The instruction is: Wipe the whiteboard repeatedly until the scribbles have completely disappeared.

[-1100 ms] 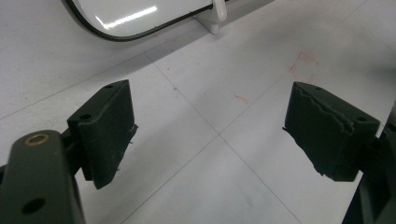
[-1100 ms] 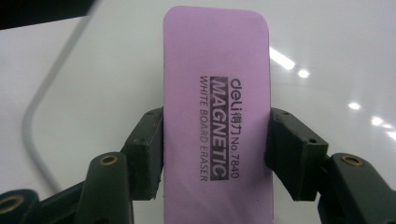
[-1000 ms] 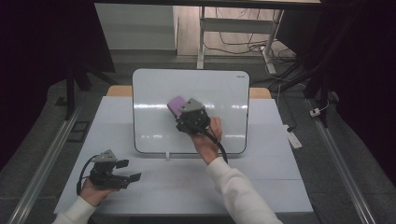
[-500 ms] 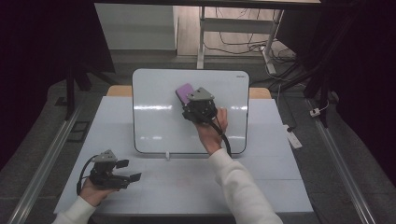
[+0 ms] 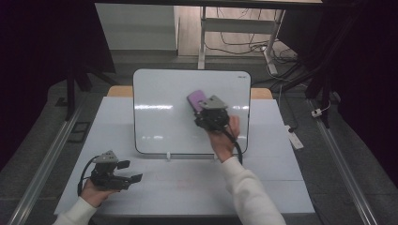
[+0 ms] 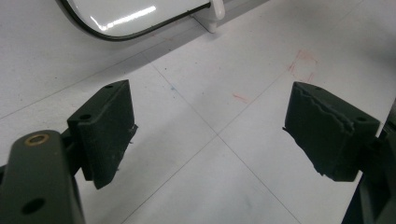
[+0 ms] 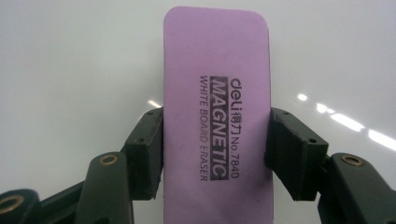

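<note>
Nearest, at the bench's (image 5: pixel 187 187) front left corner: left claw (image 5: pixel 126 171) resting low in the hand, jaws spread wide with nothing between them, bare bench surface with faint red smudges (image 6: pixel 303 63) showing through the gap.

Farther in, propped upright across the middle of the bench: whiteboard (image 5: pixel 159 112), its face apparently clean. Right claw (image 5: pixel 202 108) pressed to the board's right half, clamped on both long edges of the purple eraser (image 7: pixel 217 116). Shifted rightward and a little upward along the board over the last second, from near centre toward the upper right. Probably a wiping stroke in progress, with the remaining right strip likely next.

Eraser's long axis in line with the claw, free end pointing up and left across the board, printed back facing the camera, presumably felt side on the board.
</note>
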Demonstrator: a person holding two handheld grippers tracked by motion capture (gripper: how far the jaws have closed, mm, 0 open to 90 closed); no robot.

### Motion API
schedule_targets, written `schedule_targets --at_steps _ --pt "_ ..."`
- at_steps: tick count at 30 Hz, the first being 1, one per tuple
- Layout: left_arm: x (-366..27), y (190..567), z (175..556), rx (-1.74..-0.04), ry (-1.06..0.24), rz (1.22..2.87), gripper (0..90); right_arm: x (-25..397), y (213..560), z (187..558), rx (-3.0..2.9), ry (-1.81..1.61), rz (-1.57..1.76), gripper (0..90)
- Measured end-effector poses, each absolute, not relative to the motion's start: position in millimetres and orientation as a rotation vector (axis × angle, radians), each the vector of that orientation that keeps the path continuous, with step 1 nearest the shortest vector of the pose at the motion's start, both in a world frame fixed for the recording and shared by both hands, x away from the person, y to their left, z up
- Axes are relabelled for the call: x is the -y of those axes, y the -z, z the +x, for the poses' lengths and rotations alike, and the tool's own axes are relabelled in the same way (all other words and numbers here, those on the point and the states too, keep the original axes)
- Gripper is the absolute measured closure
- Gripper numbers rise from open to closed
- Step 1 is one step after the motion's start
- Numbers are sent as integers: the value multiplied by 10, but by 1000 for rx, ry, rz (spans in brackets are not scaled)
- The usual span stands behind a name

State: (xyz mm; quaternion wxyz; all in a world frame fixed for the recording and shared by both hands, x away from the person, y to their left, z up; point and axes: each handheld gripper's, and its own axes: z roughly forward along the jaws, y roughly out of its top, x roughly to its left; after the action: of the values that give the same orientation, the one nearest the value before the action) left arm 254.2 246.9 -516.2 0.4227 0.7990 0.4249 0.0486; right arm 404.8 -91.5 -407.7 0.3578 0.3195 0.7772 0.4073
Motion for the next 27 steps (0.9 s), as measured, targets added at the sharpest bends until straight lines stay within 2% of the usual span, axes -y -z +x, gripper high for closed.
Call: schedule_targets --at_steps 4,7,18,27 --pt "-2459 5163 2548 -1065 -122 2003 165 1364 4105 4041 -1939 -1041 910 407" --pt "-2440 5161 2555 -1065 -121 2006 165 1513 4161 3986 -1931 -1034 930 407" --pt "-2413 5161 2562 -1065 -121 2009 164 1173 4388 3768 -2082 -1051 820 407" --pt "-2425 5160 2565 -1064 -123 2004 164 1445 4264 3576 -2118 -1137 808 407"
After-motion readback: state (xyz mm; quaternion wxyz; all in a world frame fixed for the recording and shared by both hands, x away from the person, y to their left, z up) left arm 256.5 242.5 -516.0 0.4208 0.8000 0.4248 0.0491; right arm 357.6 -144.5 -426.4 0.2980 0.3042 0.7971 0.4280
